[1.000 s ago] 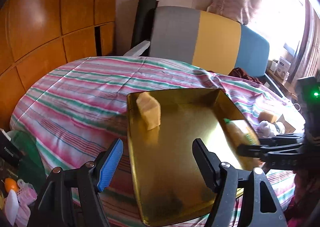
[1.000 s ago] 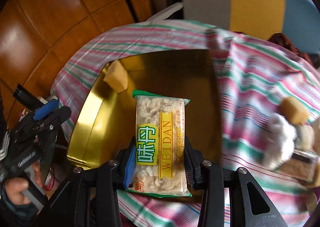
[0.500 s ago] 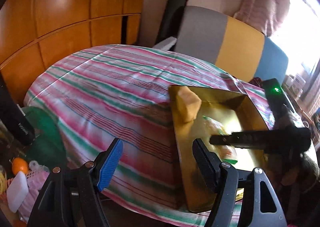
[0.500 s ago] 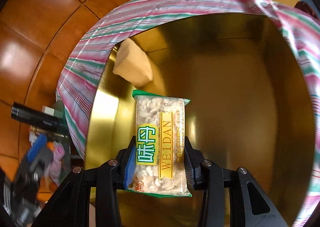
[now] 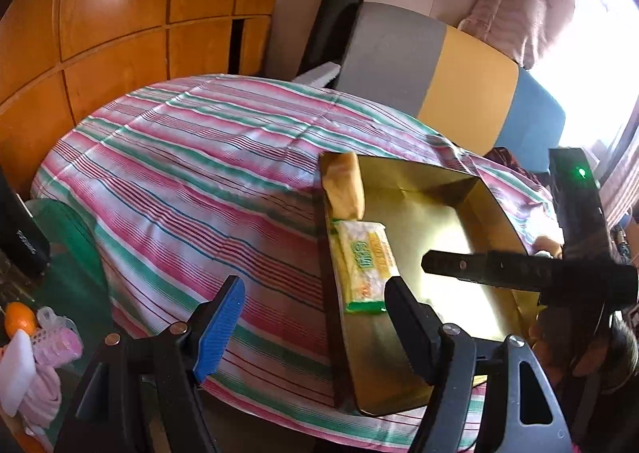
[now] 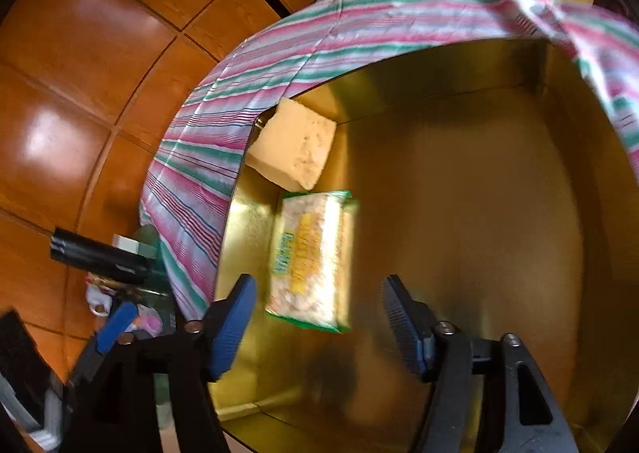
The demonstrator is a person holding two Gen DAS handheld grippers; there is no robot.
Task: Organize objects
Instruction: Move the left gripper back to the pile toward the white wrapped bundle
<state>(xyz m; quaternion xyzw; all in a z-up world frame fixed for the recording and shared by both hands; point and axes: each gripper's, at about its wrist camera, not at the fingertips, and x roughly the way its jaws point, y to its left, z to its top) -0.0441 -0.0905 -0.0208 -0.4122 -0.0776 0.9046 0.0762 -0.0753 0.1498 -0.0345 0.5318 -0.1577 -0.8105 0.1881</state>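
Right gripper (image 6: 315,317) is spread wide with nothing between its fingers; the snack packet (image 6: 309,263) lies loose on the floor of the gold tray (image 6: 479,213), just ahead of the blue pad and clear of both fingers, somewhat blurred. From the left wrist view the right gripper (image 5: 427,265) hangs over the tray interior, apparently above the floor rather than touching it. The packet sits along the tray's left wall, one short end close to or touching the yellow sponge block (image 6: 293,145), which leans in the far-left corner. Left gripper (image 5: 315,317) is also wide open, holding nothing, poised at the near edge of the tray over the striped tablecloth (image 5: 179,157). Step in hand looks like the release of the packet into the tray, so this placement reads as done. Next move likely calls for lifting the right gripper clear of the tray walls and going for another loose item; a small tan object (image 5: 547,243) shows beyond the tray's right side, too hidden to identify. Clutter at lower left is off the table.
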